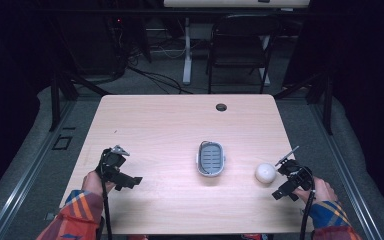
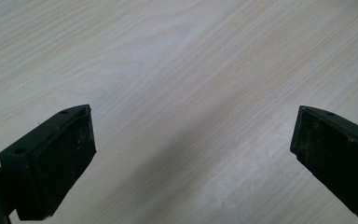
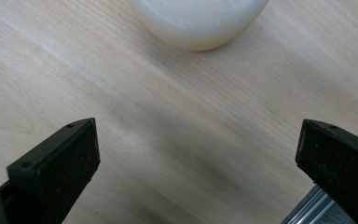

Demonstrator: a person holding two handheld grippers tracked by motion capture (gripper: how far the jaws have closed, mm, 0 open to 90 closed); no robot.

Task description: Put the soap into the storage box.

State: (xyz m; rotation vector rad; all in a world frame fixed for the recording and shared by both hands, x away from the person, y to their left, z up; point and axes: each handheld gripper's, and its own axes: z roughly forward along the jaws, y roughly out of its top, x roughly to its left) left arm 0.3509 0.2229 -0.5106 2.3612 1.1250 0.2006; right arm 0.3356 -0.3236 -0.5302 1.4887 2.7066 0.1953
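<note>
A white rounded soap-like lump (image 1: 265, 173) lies on the wooden table (image 1: 180, 130) at the right, and its lower edge appears at the top of the right gripper view (image 3: 200, 21). My right gripper (image 1: 285, 187) is open just right of the lump, jaws wide apart over bare wood (image 3: 196, 158). A grey oval soap dish (image 1: 211, 158) with a slotted floor sits in the middle of the table. My left gripper (image 1: 125, 180) is open at the front left, with nothing between its jaws but the table surface (image 2: 191, 149).
A round cable hole (image 1: 221, 107) marks the table's far edge. A dark folding chair (image 1: 240, 45) and a white desk leg (image 1: 187, 50) stand beyond the table. The table's right edge and a metal rail (image 3: 317, 205) lie close to my right gripper.
</note>
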